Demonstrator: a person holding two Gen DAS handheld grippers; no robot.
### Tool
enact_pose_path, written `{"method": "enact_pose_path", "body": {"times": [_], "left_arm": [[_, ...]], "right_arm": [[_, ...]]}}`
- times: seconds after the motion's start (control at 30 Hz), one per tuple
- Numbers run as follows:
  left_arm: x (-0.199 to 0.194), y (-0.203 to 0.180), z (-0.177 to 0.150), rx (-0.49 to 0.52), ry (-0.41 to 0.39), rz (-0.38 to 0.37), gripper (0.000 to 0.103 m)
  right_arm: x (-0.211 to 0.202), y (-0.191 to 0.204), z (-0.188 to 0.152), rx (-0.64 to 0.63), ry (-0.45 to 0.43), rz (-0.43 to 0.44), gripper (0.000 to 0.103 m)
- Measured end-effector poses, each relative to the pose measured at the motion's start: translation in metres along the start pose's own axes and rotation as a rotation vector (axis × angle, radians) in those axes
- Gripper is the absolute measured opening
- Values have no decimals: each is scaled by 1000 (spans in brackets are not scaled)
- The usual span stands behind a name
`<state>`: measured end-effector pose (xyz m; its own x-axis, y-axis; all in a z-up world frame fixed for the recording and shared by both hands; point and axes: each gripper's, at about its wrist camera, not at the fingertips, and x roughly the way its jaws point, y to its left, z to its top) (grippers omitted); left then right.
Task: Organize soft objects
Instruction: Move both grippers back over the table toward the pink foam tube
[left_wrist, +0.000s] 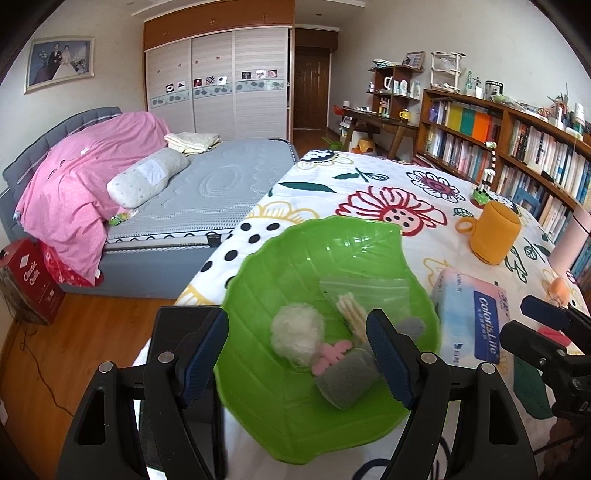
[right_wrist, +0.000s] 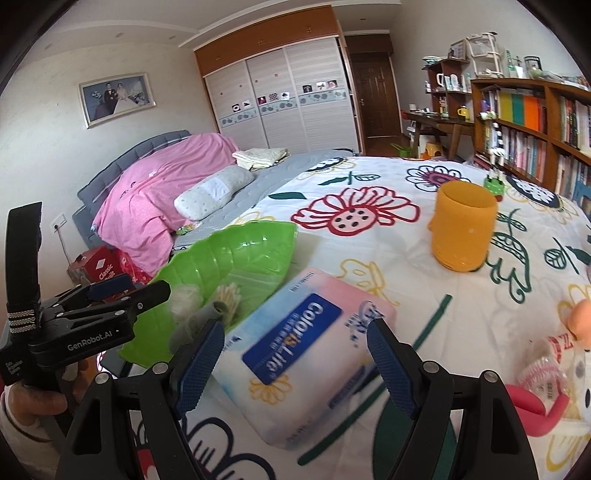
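Left gripper (left_wrist: 297, 363) spread wide, empty, hovering over the green leaf tray (left_wrist: 266, 417) that holds a white fluff ball (left_wrist: 295, 332), grey roll (left_wrist: 343, 384), pink flower piece (left_wrist: 328, 354) and cotton swabs (left_wrist: 351, 314). Right gripper (right_wrist: 295, 363) also spread, empty, above the tissue pack (right_wrist: 295, 354), which lies on the floral cloth (right_wrist: 424, 288) touching the tray's edge. Orange cup (right_wrist: 461, 232) stands well apart, farther back.

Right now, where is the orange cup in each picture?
Left wrist view: the orange cup stands at the right, beyond the tissue pack.
Right wrist view: it stands right of centre, upper half, also beyond the pack.
Shared landmark: the green leaf bowl, left of the pack.
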<state>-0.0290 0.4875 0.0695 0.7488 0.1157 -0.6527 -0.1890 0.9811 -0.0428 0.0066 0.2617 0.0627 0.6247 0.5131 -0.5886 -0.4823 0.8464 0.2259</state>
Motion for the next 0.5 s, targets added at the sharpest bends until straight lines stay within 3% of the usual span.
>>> {"method": "enact_pose_path", "body": {"times": [0.5], "left_arm": [[3, -59, 7, 88, 14, -80, 81]], "right_arm": [[-33, -52, -22, 79, -30, -100, 83]]}}
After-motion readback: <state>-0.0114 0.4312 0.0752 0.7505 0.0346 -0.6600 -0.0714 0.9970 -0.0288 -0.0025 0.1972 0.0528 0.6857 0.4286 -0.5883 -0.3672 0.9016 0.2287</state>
